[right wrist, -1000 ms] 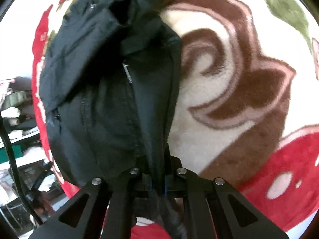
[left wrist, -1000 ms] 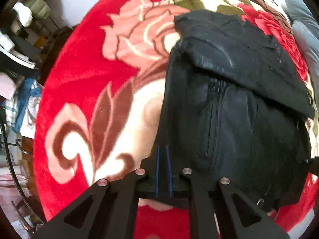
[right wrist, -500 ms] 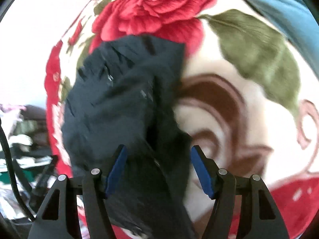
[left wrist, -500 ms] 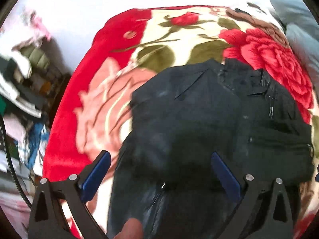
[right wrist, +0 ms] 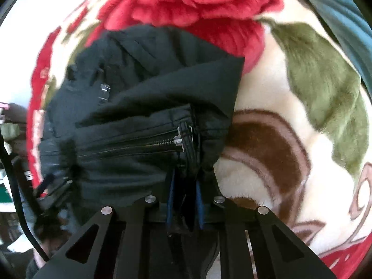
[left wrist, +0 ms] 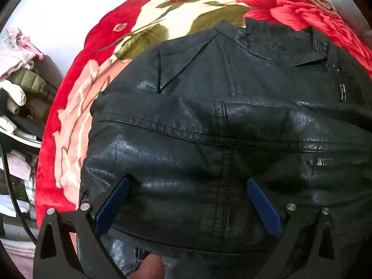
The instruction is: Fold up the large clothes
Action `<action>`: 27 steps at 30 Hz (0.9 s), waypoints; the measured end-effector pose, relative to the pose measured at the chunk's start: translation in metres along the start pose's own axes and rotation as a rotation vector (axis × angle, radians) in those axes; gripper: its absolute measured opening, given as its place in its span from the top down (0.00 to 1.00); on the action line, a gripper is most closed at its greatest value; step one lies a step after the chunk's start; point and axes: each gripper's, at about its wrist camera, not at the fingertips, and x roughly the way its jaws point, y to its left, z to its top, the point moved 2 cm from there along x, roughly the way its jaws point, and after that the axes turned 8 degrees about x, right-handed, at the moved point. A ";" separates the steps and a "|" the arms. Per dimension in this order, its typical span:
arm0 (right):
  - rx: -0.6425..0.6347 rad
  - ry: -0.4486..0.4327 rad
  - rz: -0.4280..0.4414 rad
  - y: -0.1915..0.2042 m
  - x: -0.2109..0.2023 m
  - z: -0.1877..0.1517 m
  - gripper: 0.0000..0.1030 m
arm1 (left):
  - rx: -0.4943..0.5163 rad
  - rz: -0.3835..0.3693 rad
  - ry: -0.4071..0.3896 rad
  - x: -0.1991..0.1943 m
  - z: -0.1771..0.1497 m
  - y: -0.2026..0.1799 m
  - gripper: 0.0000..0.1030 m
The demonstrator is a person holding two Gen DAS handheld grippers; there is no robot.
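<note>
A black leather jacket (left wrist: 209,121) lies folded on a red floral blanket (left wrist: 69,107), its collar at the far end and a zip pocket at the right. My left gripper (left wrist: 186,188) is open, its blue pads spread wide just above the jacket's near fold. In the right wrist view my right gripper (right wrist: 184,186) is shut on the jacket's (right wrist: 139,116) right edge, by the end of a zip. The pinched fabric bunches between the pads.
The blanket (right wrist: 290,139) covers the bed to the right of the jacket. A blue-grey pillow (right wrist: 337,18) lies at the far right. Piles of clothes and shelves (left wrist: 16,74) stand off the bed's left side. A white wall is behind.
Both grippers let go of the jacket's hem after carrying it over, and opened. The left has stayed open and come lower over the fold. The right has shut again on the jacket's right edge.
</note>
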 end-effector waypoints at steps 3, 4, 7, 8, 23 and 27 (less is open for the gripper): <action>0.014 0.011 -0.028 -0.004 0.007 0.004 0.84 | -0.002 0.004 0.013 0.002 0.001 0.000 0.00; 0.016 0.012 -0.036 -0.004 0.008 0.004 0.84 | 0.000 0.009 0.016 0.002 0.002 -0.001 0.00; 0.013 0.018 -0.055 -0.001 0.006 0.005 0.83 | 0.000 0.018 0.021 0.002 0.003 -0.004 0.00; 0.009 0.019 -0.057 0.000 0.003 0.006 0.82 | -0.006 0.019 0.024 0.002 0.003 -0.004 0.00; -0.022 0.057 -0.094 0.010 0.010 0.025 0.46 | 0.036 0.114 0.047 -0.017 -0.002 -0.003 0.00; -0.053 0.006 -0.147 0.019 -0.019 0.020 0.43 | 0.062 0.179 0.043 -0.038 -0.016 0.005 0.00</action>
